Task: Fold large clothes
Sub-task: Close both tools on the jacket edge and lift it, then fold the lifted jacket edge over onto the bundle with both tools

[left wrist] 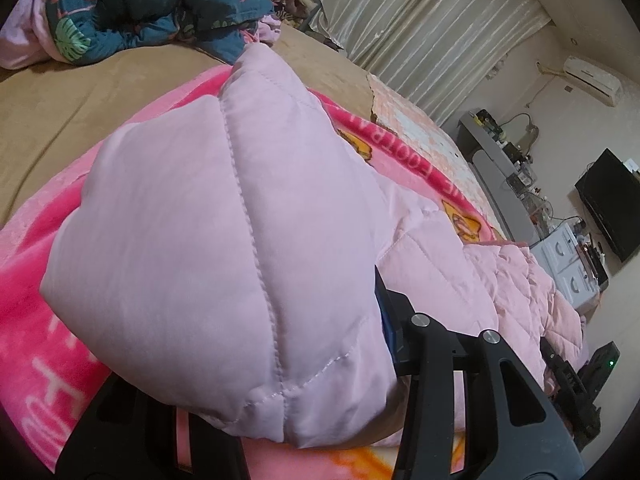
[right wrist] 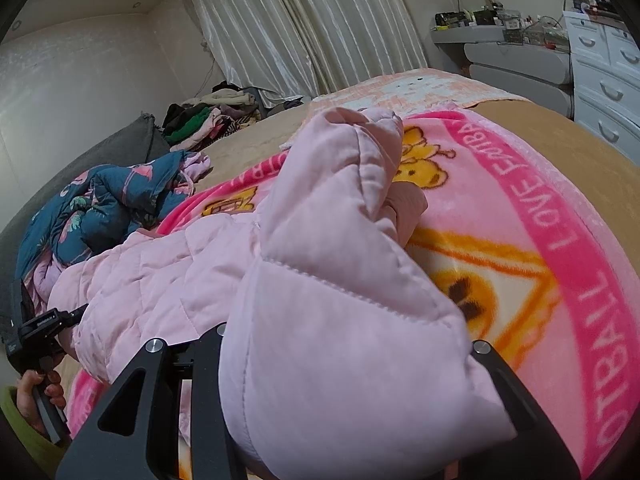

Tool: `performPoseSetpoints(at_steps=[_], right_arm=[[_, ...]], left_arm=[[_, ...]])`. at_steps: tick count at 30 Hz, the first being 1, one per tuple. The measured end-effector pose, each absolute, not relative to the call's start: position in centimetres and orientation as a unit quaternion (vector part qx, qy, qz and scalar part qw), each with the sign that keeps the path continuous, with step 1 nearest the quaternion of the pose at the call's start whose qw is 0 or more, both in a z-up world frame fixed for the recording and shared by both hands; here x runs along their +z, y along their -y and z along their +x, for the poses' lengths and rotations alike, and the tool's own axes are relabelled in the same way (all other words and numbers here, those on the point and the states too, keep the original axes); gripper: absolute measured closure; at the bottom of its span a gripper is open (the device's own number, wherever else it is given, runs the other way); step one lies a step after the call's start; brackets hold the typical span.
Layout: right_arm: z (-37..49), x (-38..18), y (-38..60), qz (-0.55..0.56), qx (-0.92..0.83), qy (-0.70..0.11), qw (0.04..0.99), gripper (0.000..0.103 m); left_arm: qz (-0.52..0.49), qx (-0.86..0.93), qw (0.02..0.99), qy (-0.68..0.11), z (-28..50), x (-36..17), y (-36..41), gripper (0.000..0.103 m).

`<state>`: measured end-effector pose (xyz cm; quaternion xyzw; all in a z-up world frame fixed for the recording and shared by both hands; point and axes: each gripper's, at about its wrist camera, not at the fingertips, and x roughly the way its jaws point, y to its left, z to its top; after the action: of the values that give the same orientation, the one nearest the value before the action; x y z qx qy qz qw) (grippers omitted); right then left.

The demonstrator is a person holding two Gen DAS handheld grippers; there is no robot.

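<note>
A pale pink quilted jacket [left wrist: 224,208] lies across a bright pink cartoon blanket [left wrist: 36,248] on the bed. In the left wrist view a puffy fold of the jacket fills the space between the jaws of my left gripper [left wrist: 260,308]. It hides the left finger, and only the right finger [left wrist: 386,300] shows, pressed against the cloth. In the right wrist view another padded part of the jacket [right wrist: 344,320] is bunched between the jaws of my right gripper [right wrist: 348,336], which is shut on it. The rest of the jacket stretches between the two grippers.
A dark blue floral quilted garment [right wrist: 100,208] is heaped at the bed's far side, with a pile of clothes [right wrist: 208,116] beyond it by the curtain [right wrist: 304,24]. A white dresser [right wrist: 604,76] and grey shelves [right wrist: 516,60] stand past the bed's edge. The tan bed cover [left wrist: 80,96] surrounds the blanket.
</note>
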<state>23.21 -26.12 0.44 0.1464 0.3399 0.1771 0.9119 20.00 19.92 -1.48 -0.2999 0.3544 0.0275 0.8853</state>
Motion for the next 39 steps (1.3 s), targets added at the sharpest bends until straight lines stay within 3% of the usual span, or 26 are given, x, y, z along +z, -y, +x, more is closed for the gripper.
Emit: performPoseSetpoints(at_steps=[39], right_arm=[[16.8,-0.8,26.9,0.138,0.183,-0.362,0.904,0.065]], left_arm=[[-0.27,0.043,0.888,-0.37,17.0,-2.5,-21.2,0.064]])
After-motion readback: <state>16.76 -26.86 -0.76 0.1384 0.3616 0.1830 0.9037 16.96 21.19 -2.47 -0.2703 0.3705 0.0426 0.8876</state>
